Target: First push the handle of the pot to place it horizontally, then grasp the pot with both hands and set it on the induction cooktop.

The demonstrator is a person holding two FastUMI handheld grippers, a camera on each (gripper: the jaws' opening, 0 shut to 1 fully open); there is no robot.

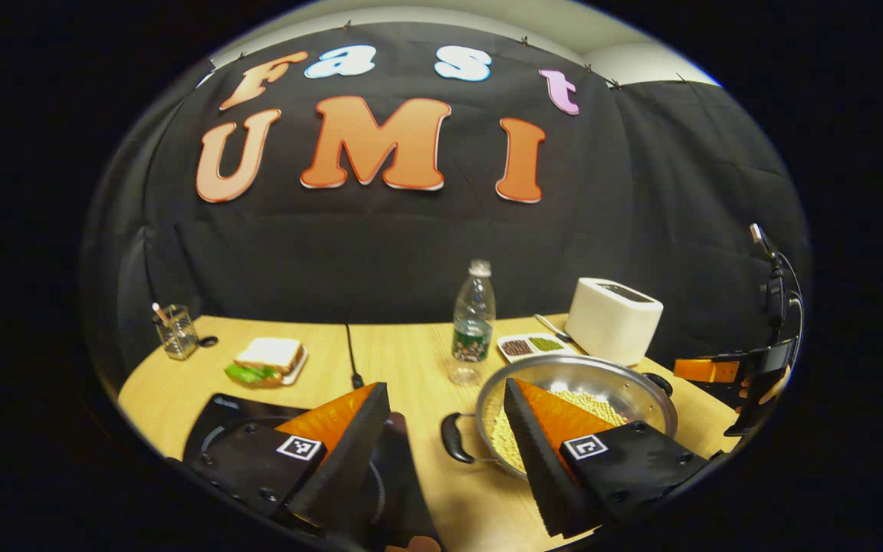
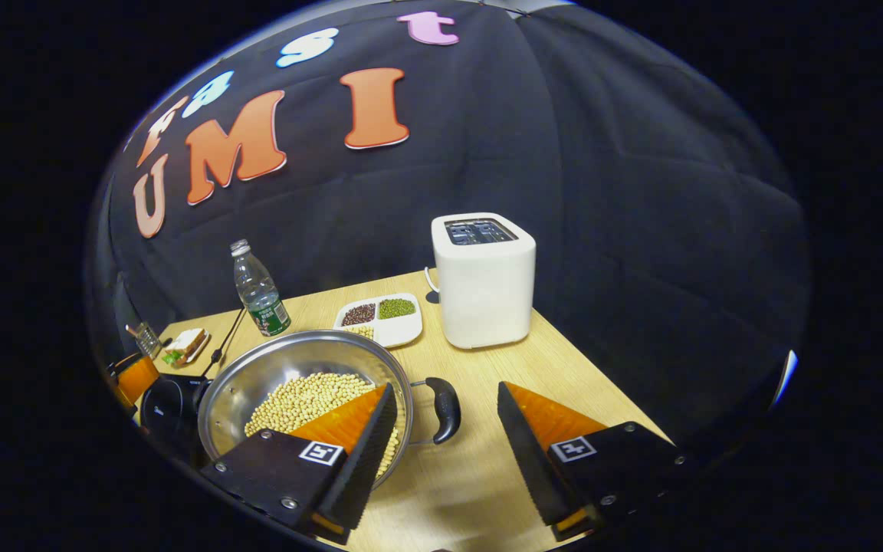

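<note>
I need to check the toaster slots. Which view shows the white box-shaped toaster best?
The right gripper view shows the white box-shaped toaster best: it stands near the middle, whole, with its top slots visible. In the left gripper view the toaster is smaller, toward the right, partly behind the steel pot.

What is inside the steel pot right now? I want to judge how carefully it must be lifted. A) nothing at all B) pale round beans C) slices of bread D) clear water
B: in the right gripper view the pot holds a heap of pale round beans covering part of its bottom, and the left gripper view shows the same beans in the pot.
</note>
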